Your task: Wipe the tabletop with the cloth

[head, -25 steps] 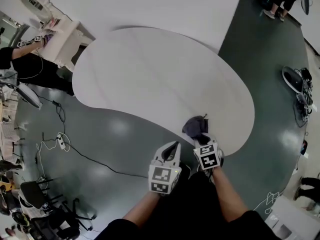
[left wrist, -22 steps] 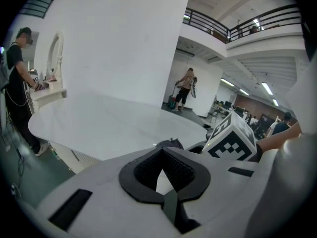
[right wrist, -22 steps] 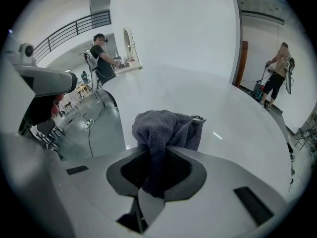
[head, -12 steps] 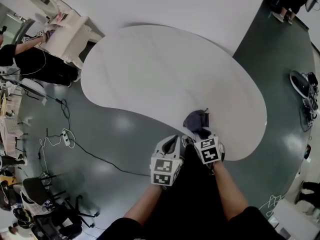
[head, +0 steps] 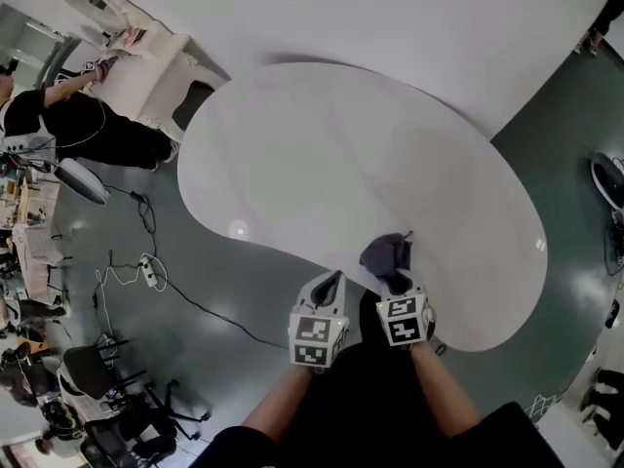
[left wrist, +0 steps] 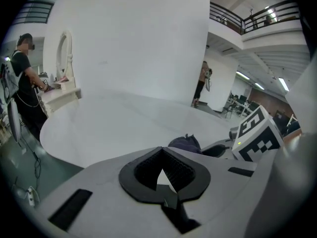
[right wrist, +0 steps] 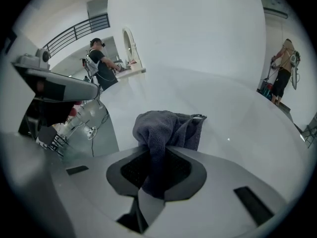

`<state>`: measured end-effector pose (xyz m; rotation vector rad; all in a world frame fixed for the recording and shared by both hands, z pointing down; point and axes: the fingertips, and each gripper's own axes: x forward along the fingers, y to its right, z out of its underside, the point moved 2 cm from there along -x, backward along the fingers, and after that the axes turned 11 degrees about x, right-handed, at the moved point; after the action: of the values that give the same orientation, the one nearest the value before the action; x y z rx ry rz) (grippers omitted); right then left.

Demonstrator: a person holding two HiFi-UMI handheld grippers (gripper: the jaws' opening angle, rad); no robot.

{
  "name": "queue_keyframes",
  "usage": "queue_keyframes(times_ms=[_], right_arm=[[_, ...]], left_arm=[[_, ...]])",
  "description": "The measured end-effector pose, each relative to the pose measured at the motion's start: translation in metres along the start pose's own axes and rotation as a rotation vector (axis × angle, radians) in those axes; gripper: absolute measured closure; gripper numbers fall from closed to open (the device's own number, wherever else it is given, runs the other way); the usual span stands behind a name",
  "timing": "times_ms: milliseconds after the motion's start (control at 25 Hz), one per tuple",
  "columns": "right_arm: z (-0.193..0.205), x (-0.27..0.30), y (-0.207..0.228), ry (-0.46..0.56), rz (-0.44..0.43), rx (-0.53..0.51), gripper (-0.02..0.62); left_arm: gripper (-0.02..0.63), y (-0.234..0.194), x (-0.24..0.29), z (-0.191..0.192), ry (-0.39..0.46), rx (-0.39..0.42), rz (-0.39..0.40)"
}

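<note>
On smooth white kidney-shaped tabletop [head: 341, 164], fuzzy grey cloth [head: 385, 253] in right claw [head: 395, 283].

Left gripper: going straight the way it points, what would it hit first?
Probably the white tabletop near its edge; nothing stands ahead of the left gripper. The dark cloth in the right gripper lies off to the side. It might instead skim above it; height unclear.

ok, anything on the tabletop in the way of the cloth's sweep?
Nothing visible. The right gripper is shut on the cloth at the near edge of the tabletop, and the white surface ahead shows nothing on it. The left gripper, shut and empty, sits to the cloth's left, not ahead of it.
</note>
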<state>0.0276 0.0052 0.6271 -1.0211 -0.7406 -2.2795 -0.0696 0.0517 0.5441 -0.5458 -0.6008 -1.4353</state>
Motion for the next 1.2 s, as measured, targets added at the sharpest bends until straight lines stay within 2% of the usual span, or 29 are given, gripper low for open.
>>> queue_keyframes(times_ms=[320,680,1200], right_arm=[[-0.030,0.028,-0.023,-0.036,-0.084,0.000,0.538],[-0.048,0.048,-0.047,-0.047,-0.151,-0.058,0.538],[-0.081,0.089,-0.095,-0.087,-0.215,-0.191,0.538]], left_arm=[[0.600,-0.030,0.017,-0.004,-0.069,-0.011,-0.013],[0.600,-0.055,0.014,-0.005,-0.104,-0.041,-0.083],[0.600,-0.115,0.007,0.003,-0.085,-0.143,-0.144]])
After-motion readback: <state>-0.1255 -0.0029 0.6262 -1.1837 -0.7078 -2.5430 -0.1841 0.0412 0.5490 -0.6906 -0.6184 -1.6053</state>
